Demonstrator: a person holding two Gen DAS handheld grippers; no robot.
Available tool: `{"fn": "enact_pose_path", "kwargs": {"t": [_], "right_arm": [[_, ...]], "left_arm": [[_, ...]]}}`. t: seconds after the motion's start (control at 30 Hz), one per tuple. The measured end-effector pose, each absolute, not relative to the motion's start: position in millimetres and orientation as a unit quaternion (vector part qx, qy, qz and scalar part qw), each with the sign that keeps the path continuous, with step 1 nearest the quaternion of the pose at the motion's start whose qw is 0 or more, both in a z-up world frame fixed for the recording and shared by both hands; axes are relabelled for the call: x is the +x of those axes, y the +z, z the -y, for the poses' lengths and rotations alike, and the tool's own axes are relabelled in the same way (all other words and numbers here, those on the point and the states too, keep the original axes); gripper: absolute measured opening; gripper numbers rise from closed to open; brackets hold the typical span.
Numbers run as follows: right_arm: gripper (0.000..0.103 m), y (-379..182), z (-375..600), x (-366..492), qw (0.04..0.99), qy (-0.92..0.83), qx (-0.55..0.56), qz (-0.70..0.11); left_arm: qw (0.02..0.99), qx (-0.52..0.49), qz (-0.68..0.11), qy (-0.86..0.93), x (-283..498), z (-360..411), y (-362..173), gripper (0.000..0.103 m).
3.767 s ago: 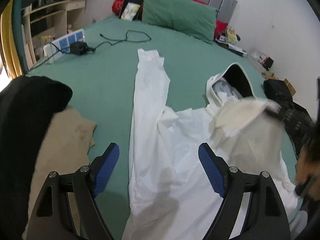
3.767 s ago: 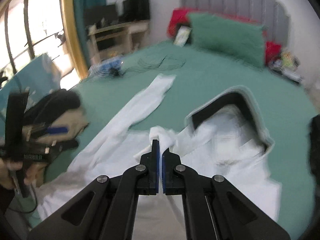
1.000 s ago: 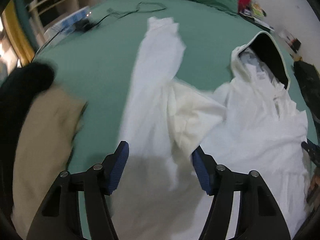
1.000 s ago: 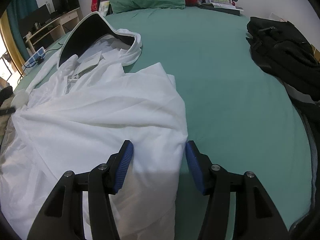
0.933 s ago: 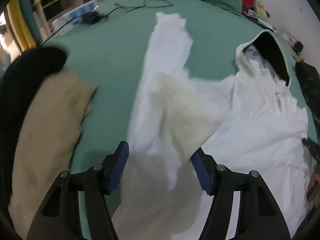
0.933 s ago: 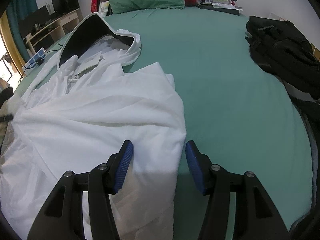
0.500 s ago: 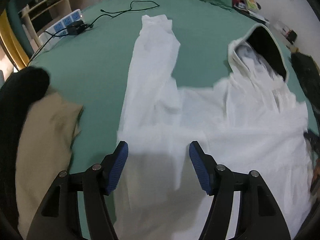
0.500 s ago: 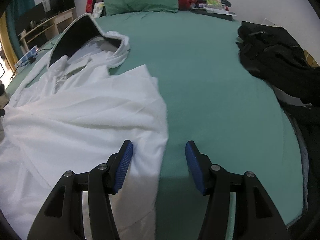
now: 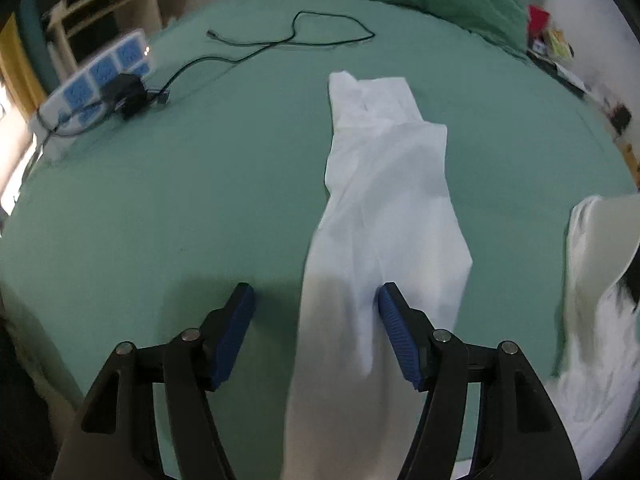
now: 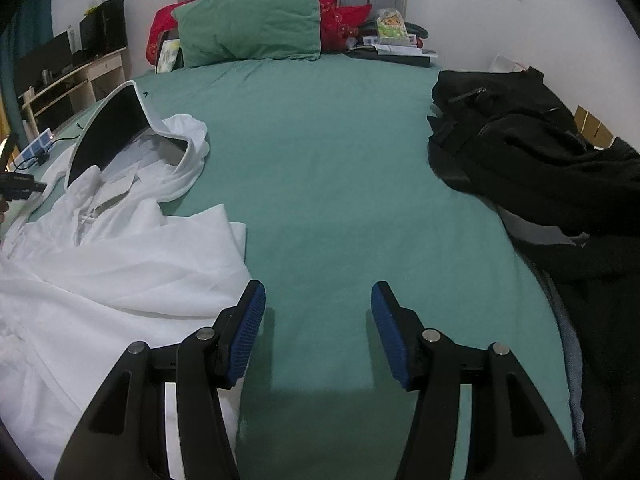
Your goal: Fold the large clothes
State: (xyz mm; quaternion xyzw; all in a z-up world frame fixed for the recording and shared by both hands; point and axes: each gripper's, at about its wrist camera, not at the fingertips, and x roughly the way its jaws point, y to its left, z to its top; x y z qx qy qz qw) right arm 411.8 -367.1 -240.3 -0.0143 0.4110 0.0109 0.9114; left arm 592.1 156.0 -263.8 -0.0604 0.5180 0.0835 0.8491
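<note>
A white hooded garment lies spread on the green bed. In the left wrist view its long sleeve (image 9: 384, 208) stretches away from me up the bed, and the hood edge (image 9: 592, 248) shows at the right. My left gripper (image 9: 314, 320) hangs open over the sleeve's near part, its right pad beside the cloth, nothing pinched. In the right wrist view the garment's body (image 10: 120, 264) and dark-lined hood (image 10: 116, 132) lie at the left. My right gripper (image 10: 318, 320) stands open over bare sheet just right of the garment's edge.
A white power strip with a black charger (image 9: 120, 88) and a black cable (image 9: 296, 36) lie at the bed's far left. A green pillow (image 10: 252, 24) and red cushion sit at the headboard. Dark clothes (image 10: 532, 160) are heaped along the bed's right side. Shelving stands by the left wall.
My left gripper has swept forward along the sleeve, so the tan and black pile has left view. My right gripper has drifted right, off the garment and over bare sheet. Both stay open.
</note>
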Motion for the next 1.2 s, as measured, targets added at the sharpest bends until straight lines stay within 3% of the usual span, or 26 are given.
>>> {"fn": "enact_pose_path", "kwargs": {"t": [0.07,0.1,0.13,0.3,0.57,0.7,0.9,0.97,1.03,1.2], "right_arm": [[0.056,-245,370,414,0.907,0.021,-0.003,-0.421],[0.056,-247,370,415,0.905,0.024,0.0,-0.425],[0.056,-250,369,414,0.902,0.026,0.004,-0.43],[0.056,-241,362,406,0.896,0.064,0.067,-0.435],[0.056,-195,339,370,0.915,0.093,0.05,-0.39],[0.056,-188,341,361,0.918,0.079,0.031,-0.387],[0.056,-171,352,351,0.929,0.064,-0.003,-0.365],[0.056,-169,360,350,0.929,0.065,0.0,-0.366],[0.056,-171,365,351,0.925,0.063,-0.001,-0.375],[0.056,-170,372,355,0.923,0.052,-0.008,-0.381]], "left_arm": [[0.856,-0.048,-0.511,0.063,585,-151,-262,0.045],[0.857,-0.044,-0.511,0.054,581,-148,-261,0.01],[0.855,-0.041,-0.514,0.054,575,-147,-259,0.002],[0.882,-0.043,-0.46,0.094,530,-159,-213,0.002],[0.92,-0.107,-0.366,0.088,462,-135,-116,0.002],[0.92,-0.133,-0.37,0.009,441,-86,-111,0.002],[0.895,-0.137,-0.417,-0.082,424,11,-151,0.002],[0.877,-0.141,-0.446,-0.112,418,38,-175,0.008],[0.855,-0.141,-0.48,-0.138,410,60,-199,0.038],[0.832,-0.156,-0.506,-0.168,385,55,-217,0.042]]}}
